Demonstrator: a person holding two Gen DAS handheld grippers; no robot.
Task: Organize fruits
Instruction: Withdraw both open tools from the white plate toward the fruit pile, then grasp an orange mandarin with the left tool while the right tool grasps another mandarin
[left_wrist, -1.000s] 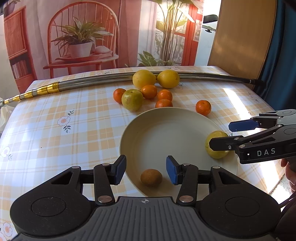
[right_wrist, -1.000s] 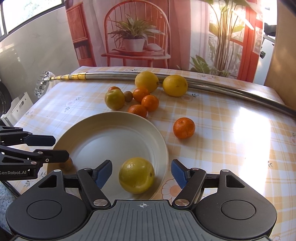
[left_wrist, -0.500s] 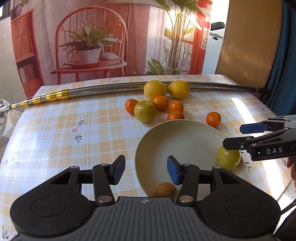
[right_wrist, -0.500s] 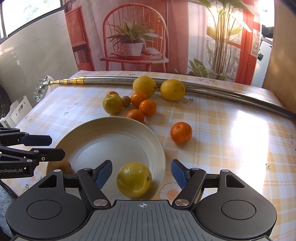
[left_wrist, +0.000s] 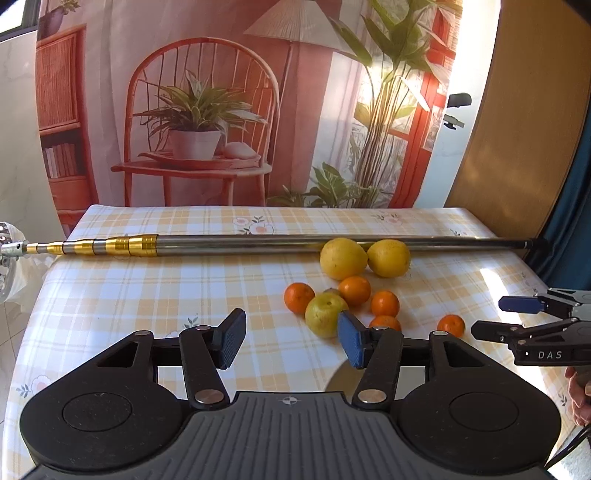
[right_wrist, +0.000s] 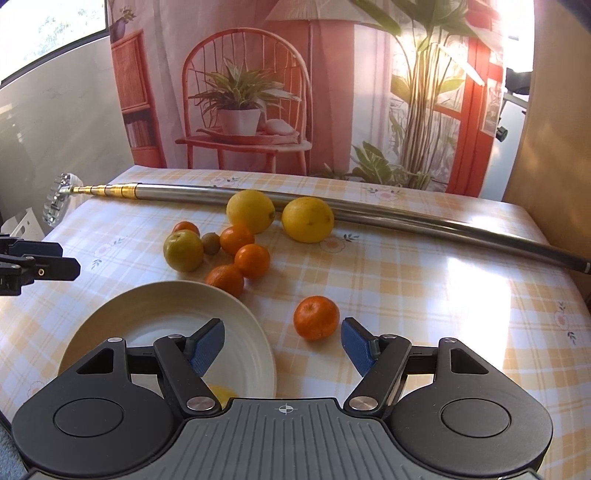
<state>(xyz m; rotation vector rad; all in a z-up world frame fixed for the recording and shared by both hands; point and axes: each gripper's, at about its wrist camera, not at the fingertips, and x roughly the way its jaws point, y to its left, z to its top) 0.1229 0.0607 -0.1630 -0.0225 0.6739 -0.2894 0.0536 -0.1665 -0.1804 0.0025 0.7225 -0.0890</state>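
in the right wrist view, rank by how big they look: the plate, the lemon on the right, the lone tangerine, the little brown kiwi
Largest to smallest as they look:
1. plate
2. lemon
3. tangerine, close to the lemon; it lies nearer the camera, so unsure
4. kiwi

Fruit cluster (right_wrist: 225, 243) behind plate (right_wrist: 255, 343), before pole (right_wrist: 369, 214).

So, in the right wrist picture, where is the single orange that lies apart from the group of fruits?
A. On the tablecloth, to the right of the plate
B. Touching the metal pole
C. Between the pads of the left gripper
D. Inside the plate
A: the lone orange sits on the checked tablecloth, just off the right of the plate, with the metal pole far behind it.
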